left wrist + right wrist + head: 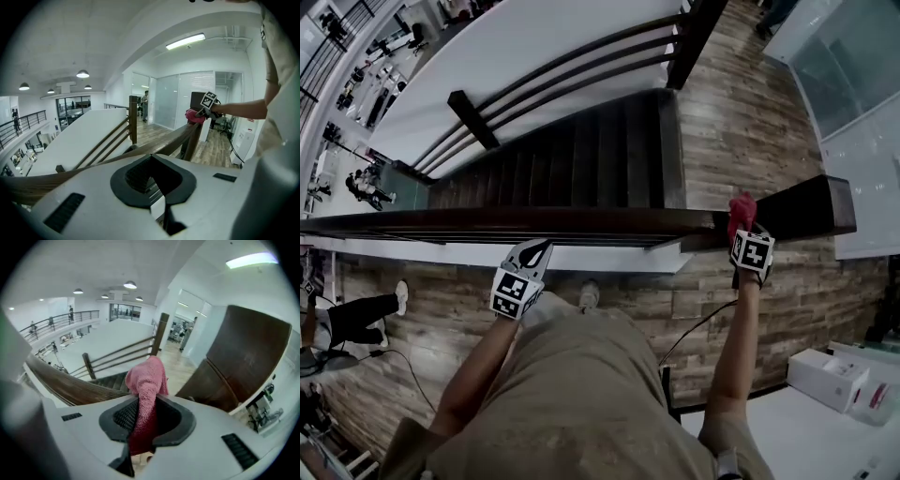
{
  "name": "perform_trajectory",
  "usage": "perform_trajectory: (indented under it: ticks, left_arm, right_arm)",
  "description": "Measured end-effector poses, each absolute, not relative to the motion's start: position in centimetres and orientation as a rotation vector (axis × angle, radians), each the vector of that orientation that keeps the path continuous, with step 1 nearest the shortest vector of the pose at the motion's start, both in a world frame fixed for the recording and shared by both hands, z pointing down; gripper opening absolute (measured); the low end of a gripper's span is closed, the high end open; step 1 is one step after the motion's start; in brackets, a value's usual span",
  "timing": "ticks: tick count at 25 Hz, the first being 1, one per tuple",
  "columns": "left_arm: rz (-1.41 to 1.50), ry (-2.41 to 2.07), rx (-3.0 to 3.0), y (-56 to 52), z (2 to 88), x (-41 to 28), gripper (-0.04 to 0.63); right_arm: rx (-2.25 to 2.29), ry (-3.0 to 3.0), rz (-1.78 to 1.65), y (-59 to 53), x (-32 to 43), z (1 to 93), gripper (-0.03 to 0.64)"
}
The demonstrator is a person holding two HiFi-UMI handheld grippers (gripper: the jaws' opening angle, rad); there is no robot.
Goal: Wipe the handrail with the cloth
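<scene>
The right hand-held gripper (740, 228) pinches the cloth (742, 208) at the handrail's (534, 221) right end, likely to start wiping, while the left hand-held gripper (535, 251) hangs closed and empty.

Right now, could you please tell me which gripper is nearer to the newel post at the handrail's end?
Right. The right gripper, clamping the pink cloth, is at the handrail just beside the newel post; the left gripper hovers far along the rail, near its middle.
</scene>
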State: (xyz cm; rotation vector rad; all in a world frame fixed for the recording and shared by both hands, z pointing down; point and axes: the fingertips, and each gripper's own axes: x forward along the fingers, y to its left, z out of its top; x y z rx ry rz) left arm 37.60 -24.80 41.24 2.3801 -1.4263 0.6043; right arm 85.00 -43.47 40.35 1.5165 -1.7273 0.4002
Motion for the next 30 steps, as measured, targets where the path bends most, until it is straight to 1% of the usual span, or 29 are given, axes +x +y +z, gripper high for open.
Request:
perform_trajectory:
  ticks: [7,15,18,24,30]
  left_arm:
    - [0.611,-1.536,2.269,-23.6,41.9,34.1,0.015]
    - [0.605,-1.699,2.060,-17.2,43.1,26.4,0.015]
    - [0.582,-1.774,1.997,-14.3,42.8,22.7,0.015]
    - [0.525,-1.925,1.847,-9.0,41.9,15.8,0.015]
    - [0.470,-1.992,1.758,-5.6,41.6,6.0,0.015]
  right_arm:
    - [1.065,-2.120,0.301,-37.6,65.1,38.7,0.082]
    - [0.474,-2.368,0.277,-28.3,42.7,40.8,0.081]
    - [0.308,-2.394,0.257,-24.3,36.3,41.5,0.081]
    - [0.033,-2.413,0.234,-18.4,26.2,41.0,0.081]
    - [-0.098,-2.418,0.139,-14.6,14.9,38.6,0.082]
